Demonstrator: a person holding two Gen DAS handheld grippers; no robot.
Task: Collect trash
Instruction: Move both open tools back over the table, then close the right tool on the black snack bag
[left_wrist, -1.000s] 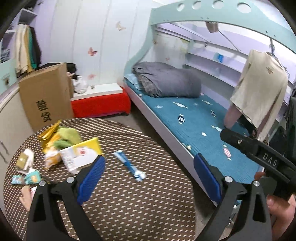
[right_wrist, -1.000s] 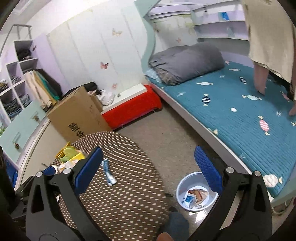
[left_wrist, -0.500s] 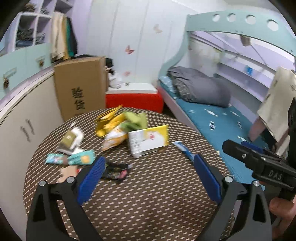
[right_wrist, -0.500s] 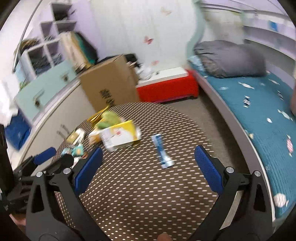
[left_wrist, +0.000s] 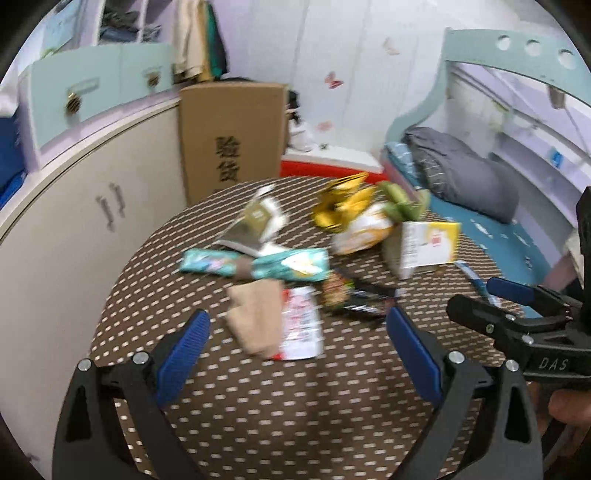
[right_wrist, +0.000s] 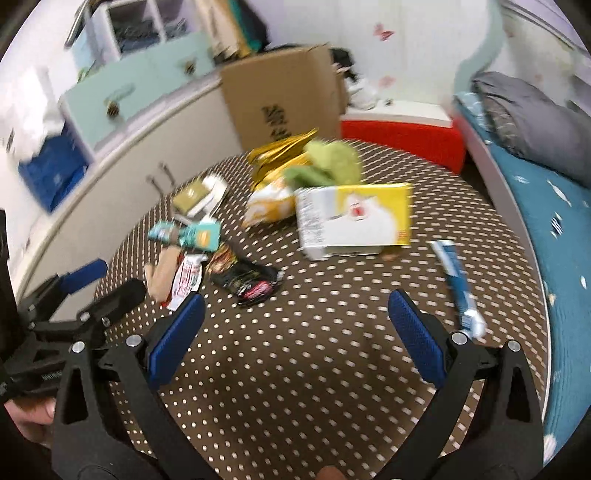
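Hovering over the dotted desk (right_wrist: 295, 387), left tool (left_wrist: 297, 341) and right tool (right_wrist: 291, 325) both spread, empty; yellow box (right_wrist: 354, 218) lying among loose wrappers.

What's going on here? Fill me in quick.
A person holds a two-finger gripper in each hand above a round dotted table strewn with trash. Both the left gripper and the right gripper are open and empty; nothing is picked up yet. On the table lie a yellow and white box, a black snack wrapper, a teal packet, a red and white wrapper and a blue tube. The left gripper hangs nearest the red and white wrapper.
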